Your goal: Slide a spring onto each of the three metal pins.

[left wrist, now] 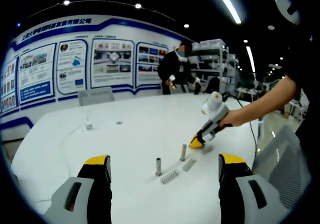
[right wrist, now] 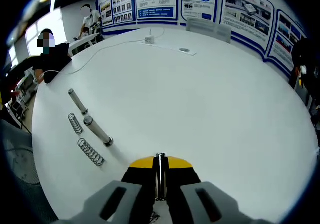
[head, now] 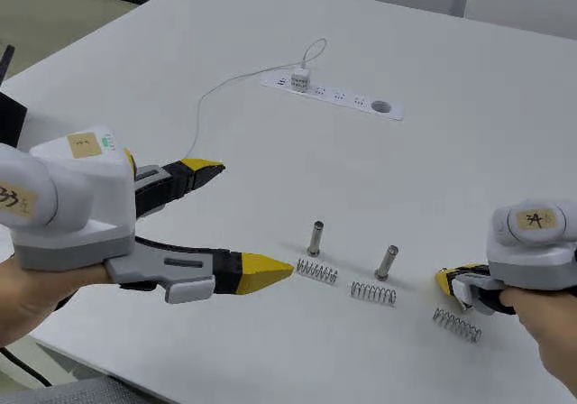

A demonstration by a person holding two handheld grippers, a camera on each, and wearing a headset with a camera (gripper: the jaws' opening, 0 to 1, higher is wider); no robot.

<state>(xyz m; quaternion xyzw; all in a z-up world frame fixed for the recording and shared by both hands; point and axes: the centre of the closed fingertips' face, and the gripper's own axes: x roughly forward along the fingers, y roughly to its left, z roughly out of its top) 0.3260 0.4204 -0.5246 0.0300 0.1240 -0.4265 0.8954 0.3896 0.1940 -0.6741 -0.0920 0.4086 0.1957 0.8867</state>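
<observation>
Grippers nearest, one toward each near corner of the white table [head: 451, 151]. Left gripper [head: 255, 216] low at the left, yellow-tipped jaws spread wide and empty. Right gripper [head: 448, 280] low at the right, jaws pressed together on the held pin [right wrist: 160, 181], thin metal shaft showing between the yellow tips. Just beside that gripper, flat on the table, the right spring [head: 456, 325]. Farther left, middle spring [head: 372, 293] and left spring [head: 316, 271], both lying flat, neither on a pin. Just behind them, upright and bare: right pin [head: 387, 262] near the middle spring, left pin [head: 315, 238] near the left spring. Well beyond, power strip [head: 332, 96] with a white plug [head: 300, 80] in it. Farthest, in the left gripper view, wall posters [left wrist: 112, 59] in blue and white and a person [left wrist: 175, 69] standing past the table's far side.
</observation>
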